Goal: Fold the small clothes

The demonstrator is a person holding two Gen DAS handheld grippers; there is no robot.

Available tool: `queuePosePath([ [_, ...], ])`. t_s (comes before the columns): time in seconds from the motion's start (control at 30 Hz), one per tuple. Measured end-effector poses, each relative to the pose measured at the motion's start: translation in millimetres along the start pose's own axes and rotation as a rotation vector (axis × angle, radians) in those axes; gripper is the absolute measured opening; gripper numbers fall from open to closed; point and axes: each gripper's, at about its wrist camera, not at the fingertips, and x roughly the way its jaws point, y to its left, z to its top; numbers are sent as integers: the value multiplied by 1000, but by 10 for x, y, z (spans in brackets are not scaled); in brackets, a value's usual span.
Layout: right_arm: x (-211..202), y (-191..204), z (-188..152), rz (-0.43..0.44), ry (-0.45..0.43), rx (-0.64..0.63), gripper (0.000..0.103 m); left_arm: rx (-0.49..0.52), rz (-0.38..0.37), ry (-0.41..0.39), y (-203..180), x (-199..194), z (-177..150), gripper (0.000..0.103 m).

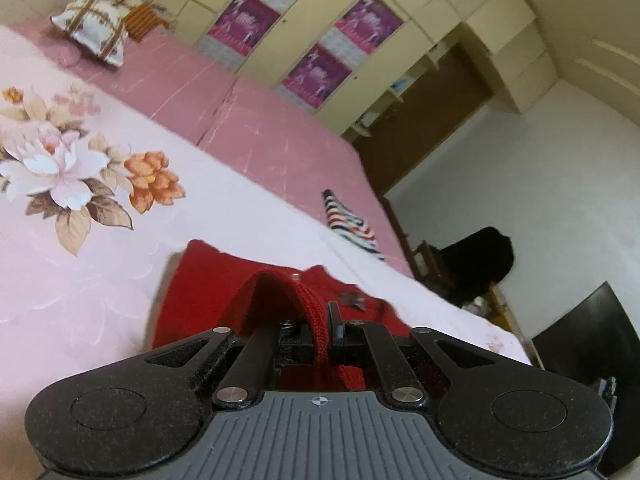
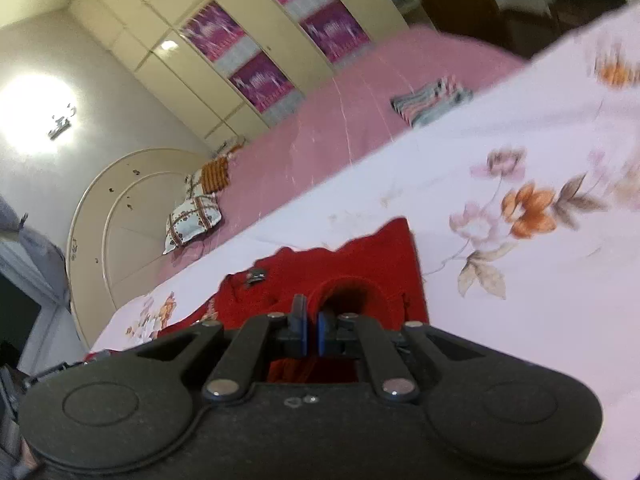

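Note:
A red knitted garment lies on the white floral bedsheet. My left gripper is shut on a ribbed edge of the red garment, which loops up between its jaws. In the right wrist view the same red garment lies on the sheet. My right gripper is shut on a fold of its ribbed edge, which arches just beyond the blue pads. A small dark metal clasp sits on the garment; it also shows in the left wrist view.
A striped folded cloth lies on the pink mattress, also in the right wrist view. Pillows sit at the bed's head. Cream wardrobes with purple panels stand behind. Dark furniture stands beside the bed.

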Motion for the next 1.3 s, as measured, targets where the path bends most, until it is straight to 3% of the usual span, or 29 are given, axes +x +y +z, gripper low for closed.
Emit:
queuePosePath([
  [0.13, 376, -277, 103, 48, 44, 89, 11, -39, 24, 9, 176, 353, 0, 3],
  [0.23, 485, -403, 108, 59, -5, 99, 40, -96, 13, 12, 314, 509, 3, 4],
  [0.27, 500, -437, 104, 80, -19, 99, 56, -101, 13, 3, 334, 528, -7, 5],
  [0.33, 514, -457, 93, 101, -31, 86, 60, -97, 29, -10, 354, 549, -24, 38],
  [0.37, 520, -456, 90, 106, -33, 75, 62, -86, 54, -36, 354, 545, -28, 68],
  [0.4, 519, -458, 92, 108, -38, 66, 65, -61, 71, -63, 346, 541, -29, 73],
  [0.53, 481, -478, 149, 90, -71, 44, 69, 30, 136, -34, 267, 577, 20, 72],
  [0.63, 477, -373, 150, 19, -67, -68, 69, 166, 216, 20, 134, 641, 29, 54],
  [0.7, 481, -237, 123, -46, -69, -174, 56, 222, 250, 50, 82, 699, -14, 35],
  [0.77, 492, -47, 56, -88, -83, -296, 47, 271, 282, 43, 26, 722, -80, 35],
  [0.87, 622, 242, -93, -174, -71, -491, 47, 359, 332, 27, -76, 774, -168, 26],
  [0.93, 811, 333, -145, -262, 5, -546, 44, 397, 361, 9, -126, 779, -207, 20],
  [1.0, 852, 347, -191, -304, -6, -590, 32, 401, 400, -13, -125, 754, -215, 14],
  [1.03, 862, 363, -186, -327, -18, -598, 31, 399, 431, -31, -108, 732, -211, 14],
  [1.1, 861, 357, -158, -371, -37, -583, 32, 367, 493, -59, -13, 684, -172, 3],
  [1.2, 849, 423, -145, -361, -8, -583, 34, 317, 456, -48, 66, 562, -93, 4],
  [1.27, 695, 537, -150, -337, -91, -608, 38, 382, 436, -83, -116, 462, -97, 11],
  [1.3, 642, 599, -128, -301, -127, -615, 36, 393, 395, -92, -225, 452, -104, 20],
])
